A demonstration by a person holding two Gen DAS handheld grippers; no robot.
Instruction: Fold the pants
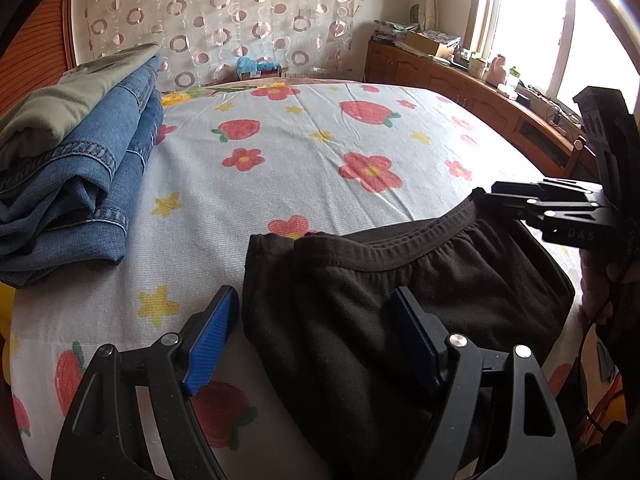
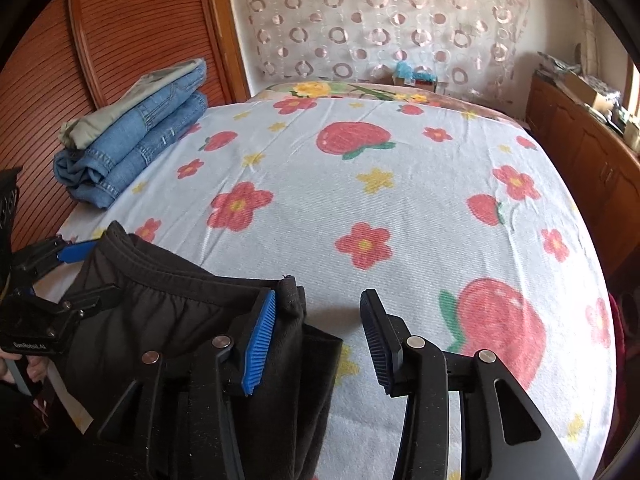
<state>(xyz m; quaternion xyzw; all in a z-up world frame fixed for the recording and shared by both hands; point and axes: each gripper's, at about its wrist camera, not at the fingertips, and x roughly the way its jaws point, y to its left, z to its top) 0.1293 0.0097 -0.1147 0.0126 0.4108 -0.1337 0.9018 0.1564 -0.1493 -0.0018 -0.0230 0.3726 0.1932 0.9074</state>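
Black pants (image 1: 400, 280) lie on the bed's near edge, with the elastic waistband facing the far side. My left gripper (image 1: 316, 320) stands open astride the pants' left edge; its blue pads do not press the cloth. In the right wrist view my right gripper (image 2: 320, 320) is open at the other end of the black pants (image 2: 160, 320). The waistband corner sits just inside its left pad, and bare sheet fills the remaining gap. The left wrist view shows the right gripper (image 1: 496, 196) at the waistband's right end. The left gripper (image 2: 88, 272) shows at the right wrist view's left edge.
A stack of folded jeans (image 1: 80, 160) topped by a grey-green garment lies at the bed's far left (image 2: 132, 148). The flowered sheet (image 1: 320, 152) stretches away beyond the pants. A wooden cabinet (image 1: 480, 92) runs along the right under the window, and a slatted wooden panel (image 2: 120, 40) stands at left.
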